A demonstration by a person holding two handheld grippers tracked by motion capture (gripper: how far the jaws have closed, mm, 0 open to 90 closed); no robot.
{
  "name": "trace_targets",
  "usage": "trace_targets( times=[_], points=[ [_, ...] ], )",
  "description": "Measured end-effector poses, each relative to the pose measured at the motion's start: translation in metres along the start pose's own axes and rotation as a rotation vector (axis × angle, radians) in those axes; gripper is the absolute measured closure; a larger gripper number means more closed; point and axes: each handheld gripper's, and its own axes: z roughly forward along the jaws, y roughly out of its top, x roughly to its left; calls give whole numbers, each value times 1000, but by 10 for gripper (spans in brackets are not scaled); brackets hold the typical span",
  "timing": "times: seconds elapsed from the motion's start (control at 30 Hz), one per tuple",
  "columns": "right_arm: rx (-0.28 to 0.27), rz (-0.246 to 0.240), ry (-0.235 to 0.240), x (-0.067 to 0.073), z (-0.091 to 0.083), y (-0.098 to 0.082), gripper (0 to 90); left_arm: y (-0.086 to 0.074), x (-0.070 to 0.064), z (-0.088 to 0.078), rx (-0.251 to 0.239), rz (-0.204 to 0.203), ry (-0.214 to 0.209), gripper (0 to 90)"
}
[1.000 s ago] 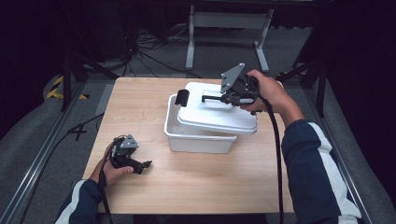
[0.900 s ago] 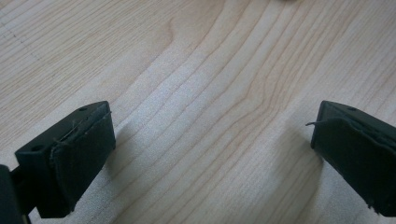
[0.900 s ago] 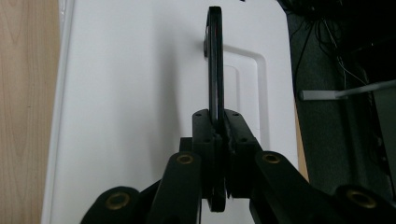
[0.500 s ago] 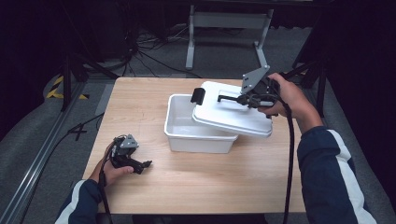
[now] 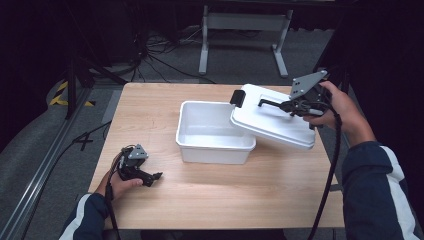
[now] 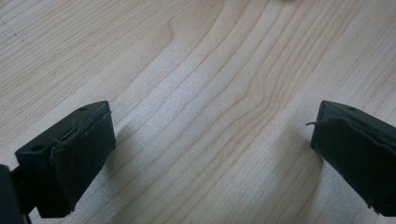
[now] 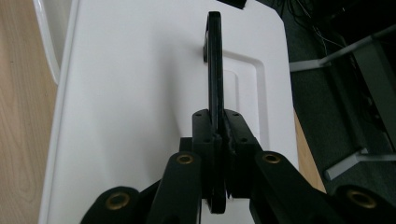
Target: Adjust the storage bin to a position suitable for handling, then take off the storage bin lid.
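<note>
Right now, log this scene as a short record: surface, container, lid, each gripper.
surface: light wooden table
container: white rectangular plastic bin, open, nothing visible inside
lid: white plastic lid, tilted, one edge over the bin's right rim, black latch on its far end
handle: black handle, upright on the lid
right gripper: jaws shut on the handle
left gripper: jaws open, holding nothing, low over the table

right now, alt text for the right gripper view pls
The right gripper is clamped on the upright black handle of a white lid. Wooden table shows at left, dark floor at right.
</note>
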Motion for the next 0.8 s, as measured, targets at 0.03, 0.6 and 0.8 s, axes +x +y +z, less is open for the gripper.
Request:
trace_targets(
  times=[0.03,0.6,0.8],
  points=[
    [0,0,0,0,0,0,850,0,0,0,0,0,0,2],
    [45,107,-41,-2,-17,-58,850,0,0,0,0,0,0,2],
    [54,137,-43,2,-15,-79,850,0,1,0,-1,10,1,2]
  ],
)
